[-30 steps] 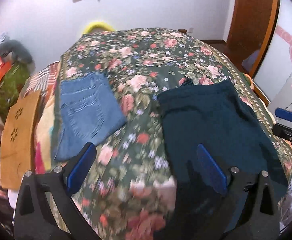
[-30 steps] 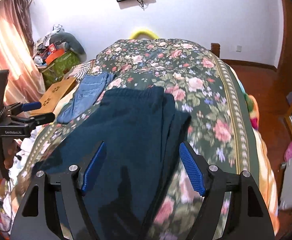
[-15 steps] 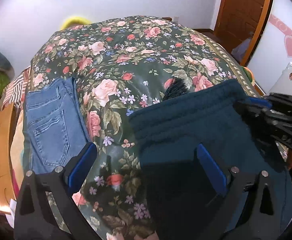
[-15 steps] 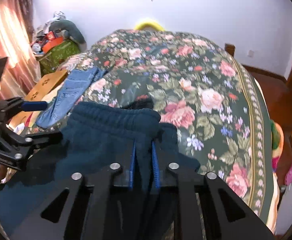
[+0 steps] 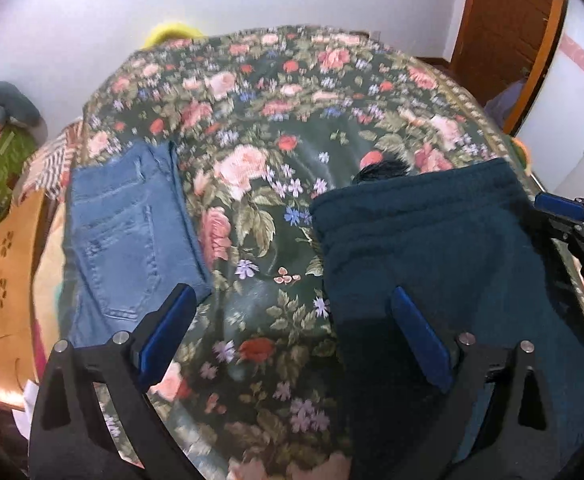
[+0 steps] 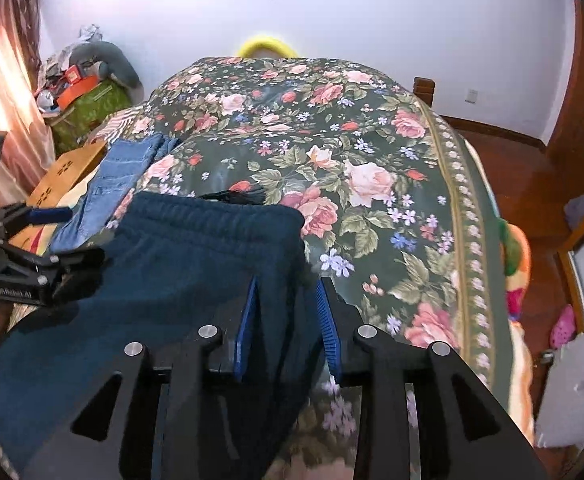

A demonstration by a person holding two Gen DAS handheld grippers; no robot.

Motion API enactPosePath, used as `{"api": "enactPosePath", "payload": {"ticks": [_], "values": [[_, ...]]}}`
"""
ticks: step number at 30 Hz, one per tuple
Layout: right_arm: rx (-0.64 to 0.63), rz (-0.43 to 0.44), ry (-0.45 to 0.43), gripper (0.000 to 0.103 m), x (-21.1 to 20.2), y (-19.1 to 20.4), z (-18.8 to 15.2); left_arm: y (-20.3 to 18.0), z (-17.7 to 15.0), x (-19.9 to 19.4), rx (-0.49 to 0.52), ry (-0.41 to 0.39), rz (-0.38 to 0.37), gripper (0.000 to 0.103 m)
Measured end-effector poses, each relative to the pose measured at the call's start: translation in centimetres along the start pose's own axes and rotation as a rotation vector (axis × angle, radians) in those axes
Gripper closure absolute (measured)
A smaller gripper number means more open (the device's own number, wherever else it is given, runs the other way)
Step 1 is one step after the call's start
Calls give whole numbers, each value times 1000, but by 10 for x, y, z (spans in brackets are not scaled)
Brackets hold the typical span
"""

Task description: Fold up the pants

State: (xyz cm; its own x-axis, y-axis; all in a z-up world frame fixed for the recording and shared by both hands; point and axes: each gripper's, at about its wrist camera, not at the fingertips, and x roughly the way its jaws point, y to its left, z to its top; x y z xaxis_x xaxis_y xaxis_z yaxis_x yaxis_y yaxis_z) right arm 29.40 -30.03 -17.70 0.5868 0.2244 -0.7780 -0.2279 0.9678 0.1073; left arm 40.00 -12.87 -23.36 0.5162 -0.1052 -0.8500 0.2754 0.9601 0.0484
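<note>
Dark teal sweatpants (image 5: 444,256) lie on the floral bedspread (image 5: 275,120), waistband toward the far end; they also show in the right wrist view (image 6: 187,264). My left gripper (image 5: 287,332) is open and empty, one pad over the bedspread, the other over the pants' left edge. My right gripper (image 6: 285,312) has its jaws partly apart, with the pants' right edge bunched between the blue pads (image 6: 247,320). It looks loose rather than clamped. A black drawstring tassel (image 6: 235,196) pokes out behind the waistband.
Folded blue jeans (image 5: 131,232) lie at the bed's left side. A wooden board (image 5: 11,264) and clutter stand left of the bed. A wooden door (image 5: 504,20) and red floor (image 6: 532,168) are to the right. A yellow ring (image 6: 265,44) sits behind the bed.
My right gripper closed on the pants' right edge, then its jaws opened partway. The left gripper stayed open and pulled back a little; the pants now lie folded narrower.
</note>
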Motion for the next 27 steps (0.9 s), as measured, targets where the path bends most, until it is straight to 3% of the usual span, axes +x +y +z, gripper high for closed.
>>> {"api": "enactPosePath", "payload": {"ticks": [2, 4, 8, 10, 13, 16, 20, 27], "values": [[-8, -2, -15, 74, -15, 5, -3, -2, -2, -22, 9, -46, 9, 3], [-7, 5, -33, 63, -29, 11, -7, -5, -5, -41, 14, -81, 13, 3], [1, 29, -63, 59, -53, 23, -17, -8, -14, -67, 14, -109, -7, 3], [14, 43, -61, 47, -59, 26, -23, -8, -20, -73, 13, -102, -29, 3], [28, 58, -54, 38, -63, 31, -36, -7, -32, -70, -3, -46, -85, 3], [38, 54, -19, 30, -56, 33, -54, -6, -44, -56, -8, 18, -95, 3], [52, 12, 50, 26, -32, 26, -75, -5, -56, -28, -33, 106, -118, 3], [246, 195, 108, 21, -2, -4, -91, -11, -58, 16, -77, 261, -279, 3]]}}
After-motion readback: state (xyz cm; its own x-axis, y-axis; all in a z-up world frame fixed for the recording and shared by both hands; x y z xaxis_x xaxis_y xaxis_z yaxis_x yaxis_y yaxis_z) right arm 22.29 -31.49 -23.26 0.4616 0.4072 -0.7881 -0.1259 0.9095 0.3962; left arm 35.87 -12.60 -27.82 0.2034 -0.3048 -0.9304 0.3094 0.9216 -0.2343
